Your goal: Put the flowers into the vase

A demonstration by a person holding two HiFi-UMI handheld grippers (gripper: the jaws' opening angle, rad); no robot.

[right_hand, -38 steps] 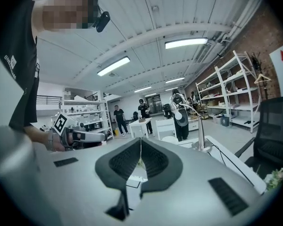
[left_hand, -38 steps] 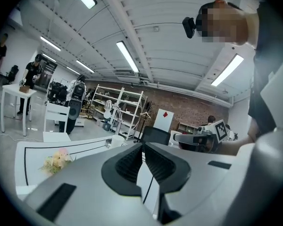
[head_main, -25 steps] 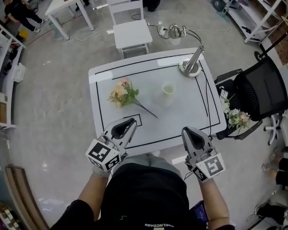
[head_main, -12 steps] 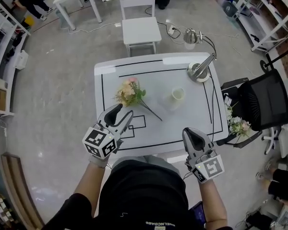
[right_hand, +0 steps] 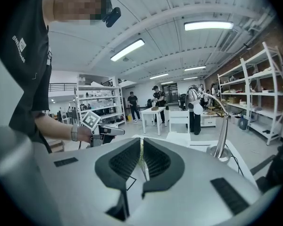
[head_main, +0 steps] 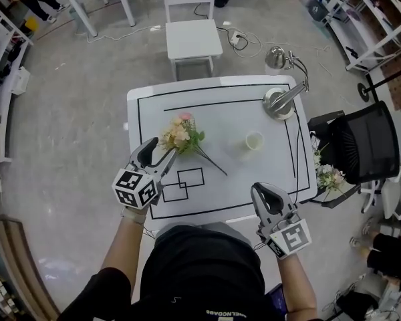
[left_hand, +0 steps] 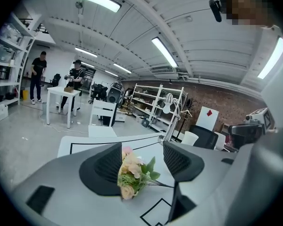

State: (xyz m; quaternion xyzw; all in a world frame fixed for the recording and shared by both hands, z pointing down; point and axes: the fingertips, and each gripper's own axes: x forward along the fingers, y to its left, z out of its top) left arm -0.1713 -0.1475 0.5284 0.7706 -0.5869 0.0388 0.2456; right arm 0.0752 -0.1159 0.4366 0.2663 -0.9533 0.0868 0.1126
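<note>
Smooth rectangular table (head_main: 254, 179), bushy flowers (head_main: 180, 138)

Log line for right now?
left gripper: opening, flowers between jaws, ungripped | right gripper: shut, empty | flowers: lying on table | vase: upright, apart from flowers

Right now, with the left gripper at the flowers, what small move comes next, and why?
Probably ease the left gripper forward around the flower bouquet: its jaws are opening, the blooms lie just ahead between them, ungripped, and the vase holds no flowers.
</note>
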